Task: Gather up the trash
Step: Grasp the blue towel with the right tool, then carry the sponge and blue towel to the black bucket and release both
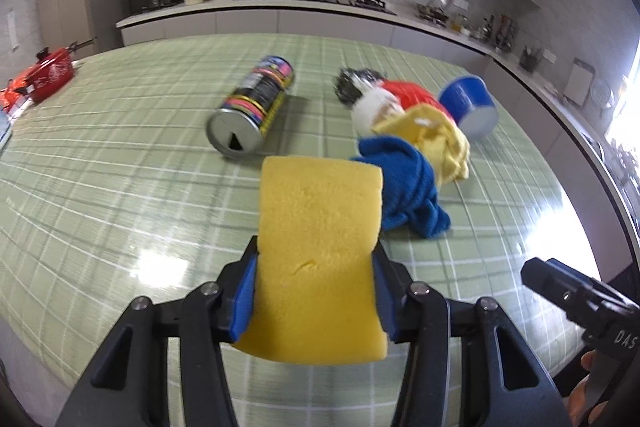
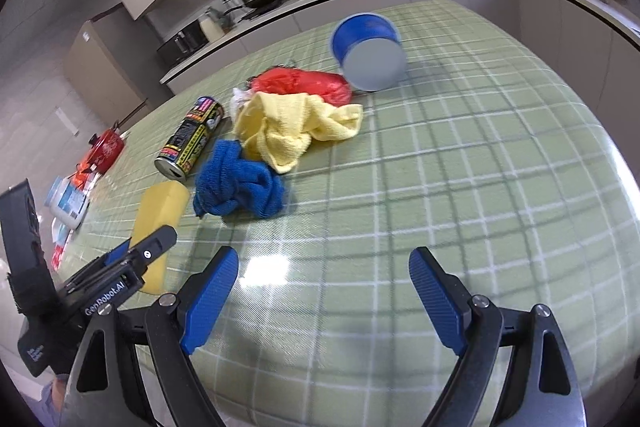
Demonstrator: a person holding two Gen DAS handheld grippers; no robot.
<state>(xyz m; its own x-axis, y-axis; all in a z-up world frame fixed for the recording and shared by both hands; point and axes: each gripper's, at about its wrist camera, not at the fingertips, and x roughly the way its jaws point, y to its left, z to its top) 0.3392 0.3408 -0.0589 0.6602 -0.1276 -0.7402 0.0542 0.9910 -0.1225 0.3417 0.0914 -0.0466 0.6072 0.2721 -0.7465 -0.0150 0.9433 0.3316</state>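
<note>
My left gripper (image 1: 316, 267) is shut on a yellow sponge (image 1: 320, 251), which is squeezed between the blue pads and held above the green checked tablecloth (image 1: 120, 167). The same sponge (image 2: 160, 211) shows at the left of the right wrist view. Beyond it an opened drink can (image 1: 256, 103) lies on its side. To its right sit a blue cloth (image 1: 404, 187), a yellow cloth (image 1: 436, 139), a red plastic bag (image 1: 412, 93) and a tipped blue cup (image 1: 472, 107). My right gripper (image 2: 324, 291) is open over bare tablecloth, with nothing between its fingers.
A red pot (image 1: 52, 75) and some packets (image 2: 68, 207) lie at the table's left edge. Behind the table runs a kitchen counter (image 1: 280, 11) with pans and a stove. The table's right half (image 2: 480, 167) holds only cloth pattern.
</note>
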